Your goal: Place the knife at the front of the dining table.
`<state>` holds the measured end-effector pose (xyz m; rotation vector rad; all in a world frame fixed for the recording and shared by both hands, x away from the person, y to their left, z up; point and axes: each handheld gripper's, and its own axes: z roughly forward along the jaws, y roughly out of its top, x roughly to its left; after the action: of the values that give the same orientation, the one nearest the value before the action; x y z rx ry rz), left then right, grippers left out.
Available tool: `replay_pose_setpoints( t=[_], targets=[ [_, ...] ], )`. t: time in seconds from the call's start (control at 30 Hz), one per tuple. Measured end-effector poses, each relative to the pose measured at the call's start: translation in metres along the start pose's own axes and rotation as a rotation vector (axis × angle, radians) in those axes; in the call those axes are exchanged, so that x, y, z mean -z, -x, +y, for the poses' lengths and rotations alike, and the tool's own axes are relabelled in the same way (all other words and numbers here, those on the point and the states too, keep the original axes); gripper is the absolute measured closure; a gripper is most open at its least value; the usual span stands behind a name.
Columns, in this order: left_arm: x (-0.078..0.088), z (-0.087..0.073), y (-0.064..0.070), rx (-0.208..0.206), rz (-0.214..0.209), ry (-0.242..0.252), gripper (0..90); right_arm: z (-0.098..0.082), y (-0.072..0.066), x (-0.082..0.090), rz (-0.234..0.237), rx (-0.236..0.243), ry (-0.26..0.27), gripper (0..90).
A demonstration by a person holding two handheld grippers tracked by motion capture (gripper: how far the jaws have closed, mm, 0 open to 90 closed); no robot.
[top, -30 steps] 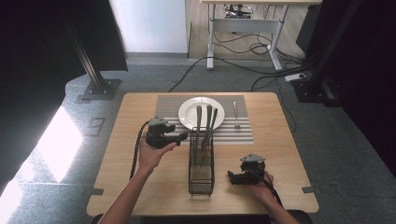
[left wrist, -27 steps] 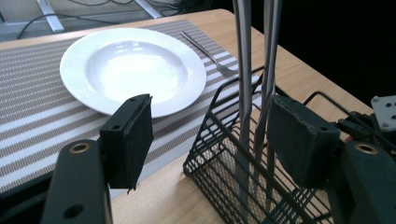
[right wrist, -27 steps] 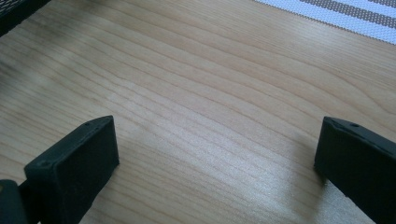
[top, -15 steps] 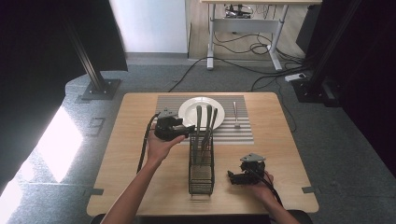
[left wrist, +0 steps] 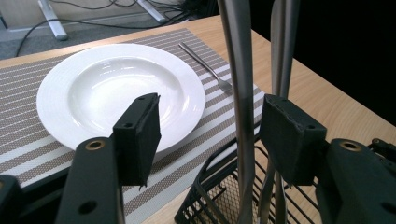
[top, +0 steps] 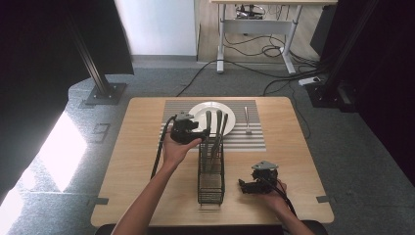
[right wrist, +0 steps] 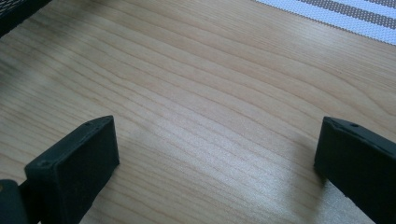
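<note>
Left gripper point(left wrist: 210, 135) fingers closing around upright cutlery handle point(left wrist: 240, 93)

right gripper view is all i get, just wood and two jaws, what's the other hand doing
Observer: The left gripper is at the black wire rack. An upright metal handle stands between its open jaws, which have just been closing.
Operator: anything past the rack
Observer: A white plate on a striped mat, just beyond it.
Operator: any cutlery lying loose
Observer: One fork lies on the mat, right of the plate.
</note>
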<state>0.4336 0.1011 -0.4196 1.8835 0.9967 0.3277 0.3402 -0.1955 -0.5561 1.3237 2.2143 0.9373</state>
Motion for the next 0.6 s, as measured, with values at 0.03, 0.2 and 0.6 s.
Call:
replay_pose_setpoints(
  t=[0.03,0.2,0.6],
  targets=[
    [-0.002,0.000,0.000,0.001,-0.001,-0.002,39.4,0.000,0.000,0.000,0.000,0.000,0.000,0.0],
    [-0.009,0.001,0.001,0.003,-0.011,-0.010,44.3,0.000,0.000,0.000,0.001,0.001,0.000,0.0],
    [-0.015,0.000,0.006,-0.014,-0.072,-0.008,71.8,0.000,0.000,0.000,0.001,0.001,0.000,0.0]
  ],
)
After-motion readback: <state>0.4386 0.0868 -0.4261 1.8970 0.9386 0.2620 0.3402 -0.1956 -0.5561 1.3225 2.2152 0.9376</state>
